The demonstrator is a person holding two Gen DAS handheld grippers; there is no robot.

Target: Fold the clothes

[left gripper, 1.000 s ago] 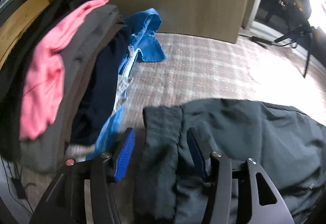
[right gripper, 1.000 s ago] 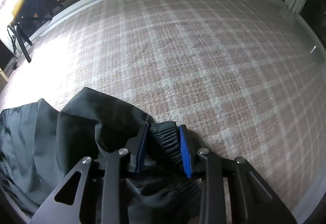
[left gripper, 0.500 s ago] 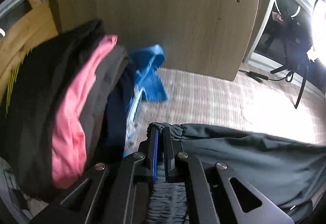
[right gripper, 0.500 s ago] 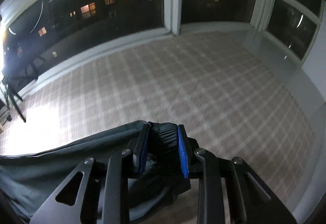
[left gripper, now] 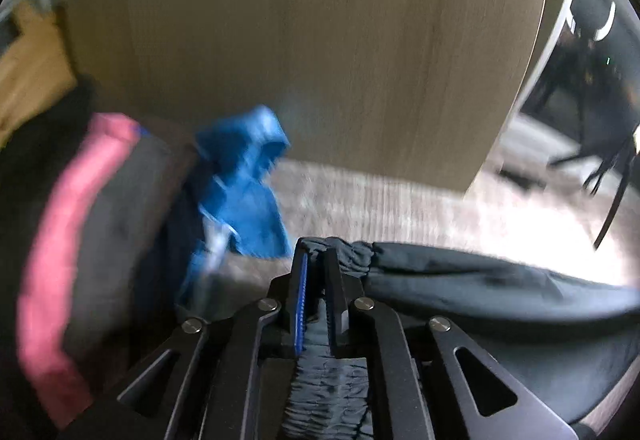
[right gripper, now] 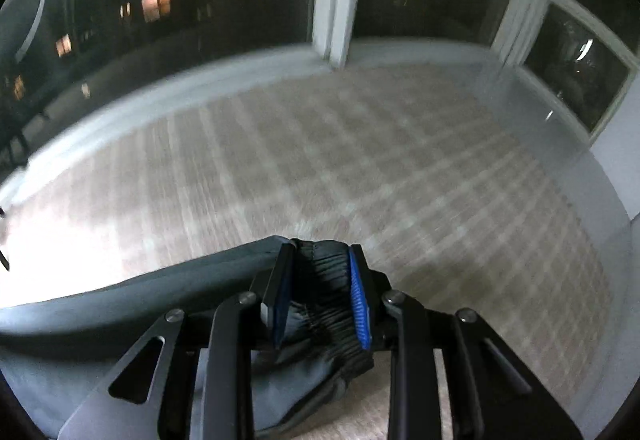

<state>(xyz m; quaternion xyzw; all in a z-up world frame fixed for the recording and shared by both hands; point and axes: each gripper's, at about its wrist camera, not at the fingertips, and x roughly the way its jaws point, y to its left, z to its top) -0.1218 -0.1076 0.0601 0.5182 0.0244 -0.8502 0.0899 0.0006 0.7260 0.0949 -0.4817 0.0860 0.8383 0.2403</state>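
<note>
Both wrist views look steeply down, close, sharing the dark garment [left gripper: 480, 280].

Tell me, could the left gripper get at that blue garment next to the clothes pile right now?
Probably not yet. The left gripper is shut on the dark garment's waistband, so it is occupied. The blue garment lies just ahead to its left with nothing between; it would need to let go first.
</note>
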